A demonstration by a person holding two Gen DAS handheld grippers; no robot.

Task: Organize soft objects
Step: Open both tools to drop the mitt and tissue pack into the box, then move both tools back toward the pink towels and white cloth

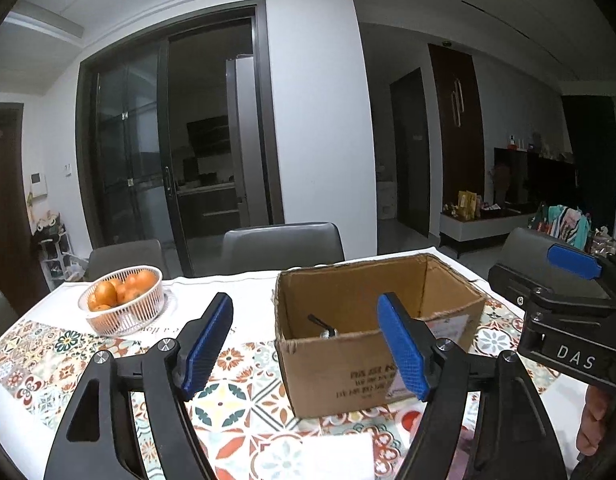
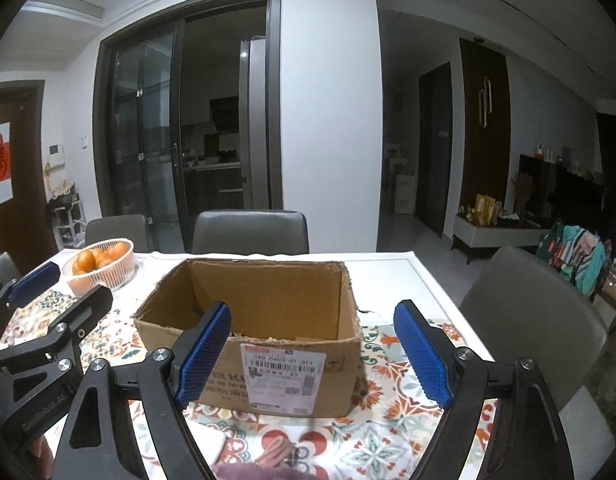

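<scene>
An open cardboard box (image 1: 372, 316) stands on the patterned tablecloth; it also shows in the right wrist view (image 2: 264, 320), with something small and dark inside. My left gripper (image 1: 308, 348) is open and empty, held above the table in front of the box's left part. My right gripper (image 2: 312, 352) is open and empty, in front of the box. A white soft item (image 1: 336, 454) lies on the cloth below the left gripper; it also shows in the right wrist view (image 2: 208, 440). A purple fuzzy cloth (image 2: 260, 472) shows at the bottom edge.
A white basket of oranges (image 1: 124, 300) stands at the table's far left. Grey chairs (image 1: 282, 242) stand behind the table, another chair (image 2: 536, 320) at its right side. The right gripper's body (image 1: 568, 312) sits right of the box.
</scene>
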